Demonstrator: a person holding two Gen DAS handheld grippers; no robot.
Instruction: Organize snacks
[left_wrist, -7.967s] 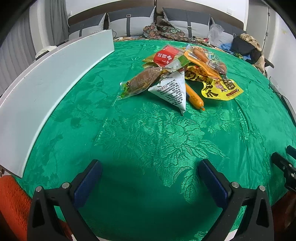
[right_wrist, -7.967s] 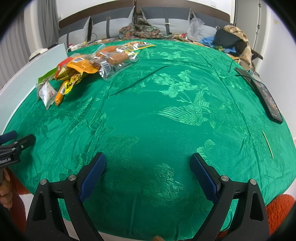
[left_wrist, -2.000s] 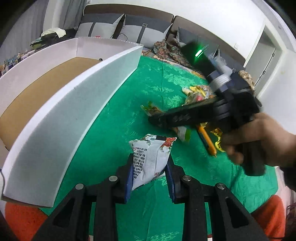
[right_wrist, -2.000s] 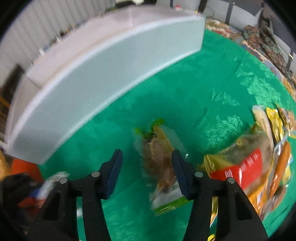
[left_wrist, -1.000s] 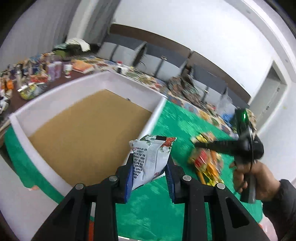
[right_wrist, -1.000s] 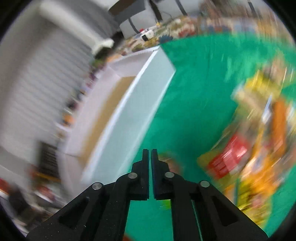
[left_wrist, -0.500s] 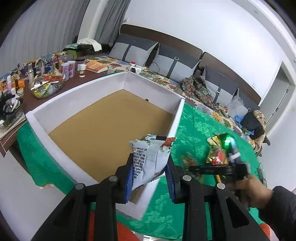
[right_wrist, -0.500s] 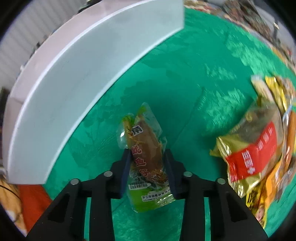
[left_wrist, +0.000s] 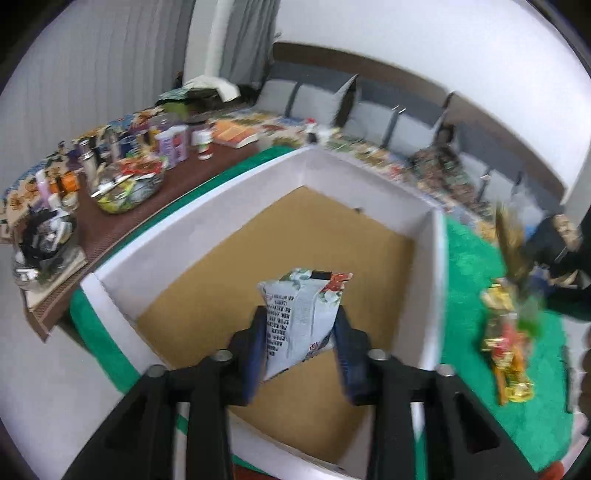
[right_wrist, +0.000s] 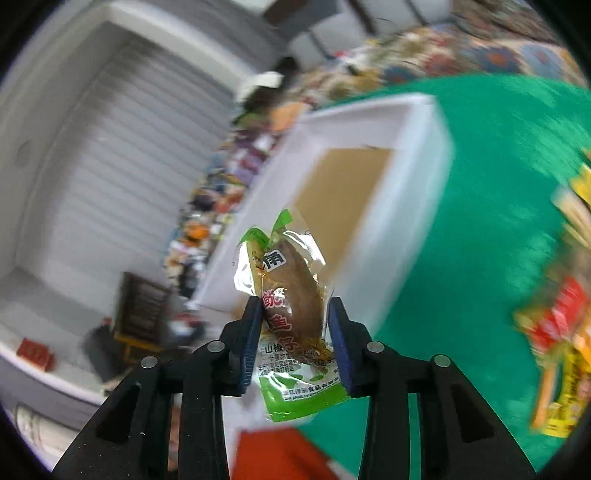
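Between my left gripper's blue-padded black fingers I am seeing a white packet with black print and a red corner. Beyond it I am viewing a white-walled box with a tan floor, on green cloth. My right gripper, black with blue pads, is showing me a clear, green-edged pouch holding something brown, with red characters.

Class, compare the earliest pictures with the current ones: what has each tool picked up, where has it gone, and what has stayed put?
The left tool took hold of the white printed packet and carried it over the white box. The right tool closed on the green-edged brown snack pouch and lifted it off the green cloth toward the box. The box and the remaining snack pile stayed.
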